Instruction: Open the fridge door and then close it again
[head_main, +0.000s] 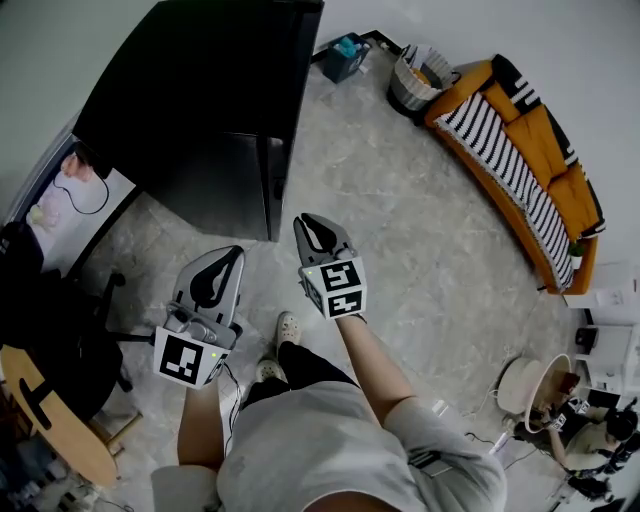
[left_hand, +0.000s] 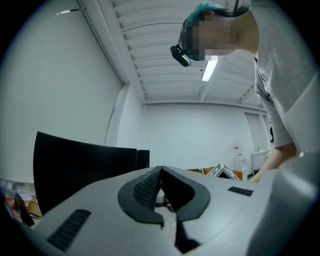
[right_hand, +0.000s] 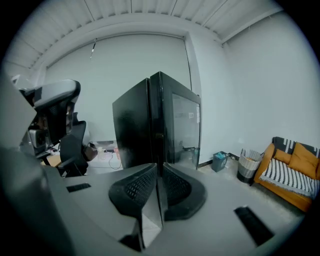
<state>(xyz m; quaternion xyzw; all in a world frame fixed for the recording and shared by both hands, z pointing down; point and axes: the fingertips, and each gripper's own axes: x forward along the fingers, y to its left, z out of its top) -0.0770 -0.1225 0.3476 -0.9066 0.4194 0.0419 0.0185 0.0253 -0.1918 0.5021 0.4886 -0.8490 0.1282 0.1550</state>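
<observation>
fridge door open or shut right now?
Shut. In the right gripper view the fridge has its door flush against the body, with no gap or interior showing; the head view agrees.

Orange sofa with black-white striped cushion (head_main: 530, 150) far right; striped laundry basket (head_main: 415, 80) and teal bin (head_main: 345, 55) far; black office chair (head_main: 60, 340) near left.

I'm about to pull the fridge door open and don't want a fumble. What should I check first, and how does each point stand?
1. Fridge door shut: ok.
2. Left gripper empty: ok.
3. Right gripper empty: ok.
4. Jaws apart for gripping: not ok, both pairs together.
5. A gripper at the door: not ok, both short of it.
6. Door handle found: cannot tell.
</observation>
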